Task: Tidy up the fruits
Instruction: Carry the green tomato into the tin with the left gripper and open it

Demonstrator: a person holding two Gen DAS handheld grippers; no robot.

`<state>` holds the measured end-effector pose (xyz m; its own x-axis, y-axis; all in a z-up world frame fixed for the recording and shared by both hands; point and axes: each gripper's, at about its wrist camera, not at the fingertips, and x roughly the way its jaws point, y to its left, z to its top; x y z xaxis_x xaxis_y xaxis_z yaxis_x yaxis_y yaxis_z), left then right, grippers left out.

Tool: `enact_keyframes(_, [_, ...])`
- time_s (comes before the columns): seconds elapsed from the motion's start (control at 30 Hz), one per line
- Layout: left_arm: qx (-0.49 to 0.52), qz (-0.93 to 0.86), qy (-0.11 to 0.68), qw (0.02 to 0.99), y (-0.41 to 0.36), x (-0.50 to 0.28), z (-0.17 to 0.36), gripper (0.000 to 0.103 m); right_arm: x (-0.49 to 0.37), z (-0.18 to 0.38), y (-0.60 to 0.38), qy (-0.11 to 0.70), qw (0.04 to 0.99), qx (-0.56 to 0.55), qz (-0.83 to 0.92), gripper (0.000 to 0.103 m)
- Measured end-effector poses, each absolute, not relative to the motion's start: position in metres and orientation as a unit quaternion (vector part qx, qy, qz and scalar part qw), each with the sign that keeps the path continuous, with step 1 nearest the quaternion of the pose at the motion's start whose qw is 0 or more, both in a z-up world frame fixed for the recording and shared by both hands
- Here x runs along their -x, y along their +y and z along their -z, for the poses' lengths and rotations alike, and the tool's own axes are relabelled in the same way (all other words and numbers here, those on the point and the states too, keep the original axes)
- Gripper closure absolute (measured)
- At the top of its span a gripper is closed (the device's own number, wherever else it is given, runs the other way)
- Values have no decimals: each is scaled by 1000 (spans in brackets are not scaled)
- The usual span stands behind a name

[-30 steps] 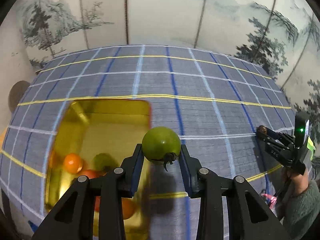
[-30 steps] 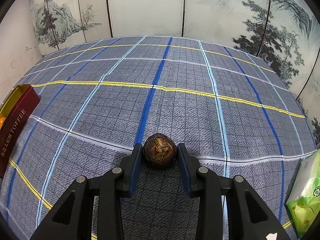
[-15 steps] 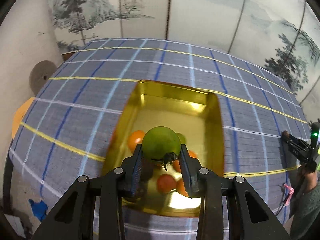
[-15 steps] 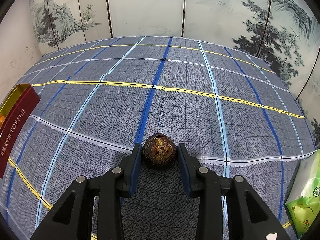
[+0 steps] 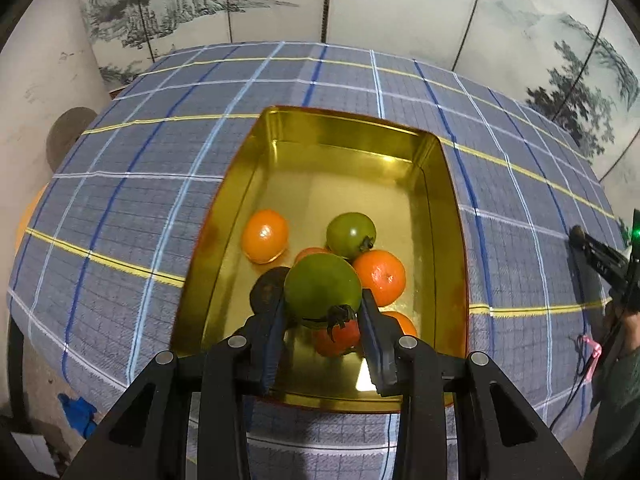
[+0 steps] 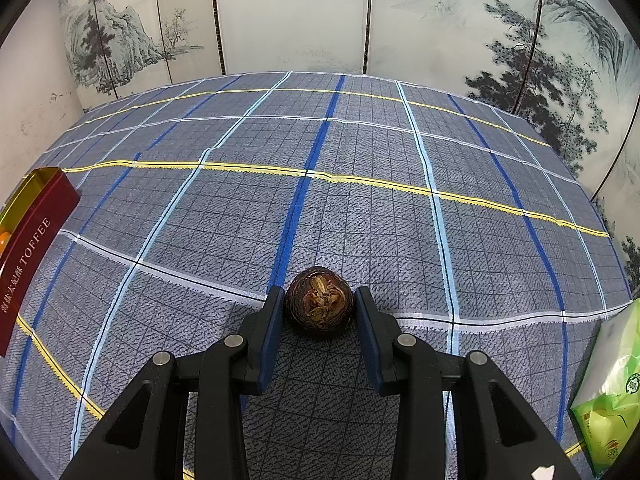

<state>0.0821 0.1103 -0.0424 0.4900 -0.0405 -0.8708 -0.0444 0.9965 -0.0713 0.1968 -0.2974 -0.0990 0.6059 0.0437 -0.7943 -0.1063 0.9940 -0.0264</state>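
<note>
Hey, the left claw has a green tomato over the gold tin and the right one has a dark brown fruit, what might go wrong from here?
1. The green tomato in the left claw hangs over fruit piled in the tin; dropped from there, it may bruise the orange or the red tomato.
2. It could bounce and scatter that pile.
3. The right claw grips the brown fruit only at its sides; it may slip onto the tablecloth.
</note>
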Motion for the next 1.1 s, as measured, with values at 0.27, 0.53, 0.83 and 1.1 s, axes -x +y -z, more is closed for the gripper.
enact_keyframes(0.27, [41, -8, 523, 851, 113, -85, 59, 67, -197, 99, -297, 442, 895, 36, -42, 70])
enact_keyframes(0.53, [44, -6, 522, 851, 114, -83, 61, 66, -196, 99, -297, 442, 895, 35, -42, 70])
enact_keyframes(0.83, [44, -5, 517, 855, 114, -80, 62, 63, -196, 98, -298, 442, 895, 34, -42, 70])
enact_keyframes(1.1, [39, -2, 508, 860, 109, -76, 60, 50, -197, 98, -298, 441, 896, 35, -38, 70])
